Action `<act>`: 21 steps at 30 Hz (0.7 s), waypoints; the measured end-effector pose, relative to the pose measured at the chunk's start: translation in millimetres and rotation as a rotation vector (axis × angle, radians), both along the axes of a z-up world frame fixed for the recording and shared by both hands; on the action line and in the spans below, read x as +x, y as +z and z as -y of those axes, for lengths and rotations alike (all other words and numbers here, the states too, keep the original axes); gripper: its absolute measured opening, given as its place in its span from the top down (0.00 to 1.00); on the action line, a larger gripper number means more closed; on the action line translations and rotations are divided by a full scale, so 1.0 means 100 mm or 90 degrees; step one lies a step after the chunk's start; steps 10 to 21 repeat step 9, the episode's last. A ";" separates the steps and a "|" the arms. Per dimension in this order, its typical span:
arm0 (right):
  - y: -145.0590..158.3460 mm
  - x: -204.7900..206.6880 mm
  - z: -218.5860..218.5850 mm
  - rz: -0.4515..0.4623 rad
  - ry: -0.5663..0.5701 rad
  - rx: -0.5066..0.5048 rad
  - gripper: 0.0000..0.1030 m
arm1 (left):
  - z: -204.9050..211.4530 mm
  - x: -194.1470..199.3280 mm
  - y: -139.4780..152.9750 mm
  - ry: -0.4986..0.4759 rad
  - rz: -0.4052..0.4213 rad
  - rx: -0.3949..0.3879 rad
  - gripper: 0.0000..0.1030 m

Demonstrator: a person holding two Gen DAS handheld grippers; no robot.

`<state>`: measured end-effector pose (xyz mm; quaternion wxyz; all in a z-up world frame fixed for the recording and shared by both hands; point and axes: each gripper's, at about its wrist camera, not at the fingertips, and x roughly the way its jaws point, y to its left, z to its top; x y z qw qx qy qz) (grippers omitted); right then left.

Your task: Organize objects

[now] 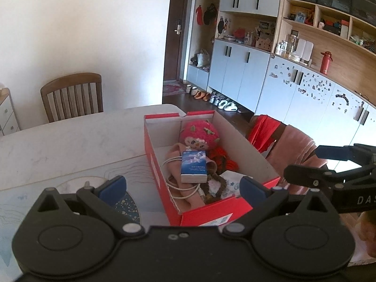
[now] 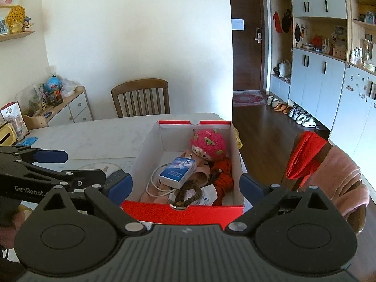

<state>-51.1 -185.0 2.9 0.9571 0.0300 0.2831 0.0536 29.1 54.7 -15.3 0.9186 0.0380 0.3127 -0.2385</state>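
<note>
My right gripper (image 2: pixel 185 185) hangs wide open and empty over the red shoebox (image 2: pixel 183 211); the left gripper (image 1: pixel 182 188) is open and empty too. I should back straight off, clear of the brown braided loop (image 2: pixel 188 192) draped on the near rim beside the blue tissue pack (image 2: pixel 177 171) and strawberry-hat doll (image 2: pixel 208 145).

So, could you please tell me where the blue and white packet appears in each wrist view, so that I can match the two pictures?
Left wrist view: the blue and white packet lies just below centre, inside the red box, atop a white cable.
Right wrist view: the packet lies just left of centre, tilted, in the same box.
Shared landmark: the pink plush doll right behind the packet.
</note>
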 end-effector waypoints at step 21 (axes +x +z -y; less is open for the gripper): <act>-0.02 0.04 -0.01 -0.007 -0.001 -0.004 0.05 | -0.01 0.02 0.00 0.006 0.002 0.005 0.01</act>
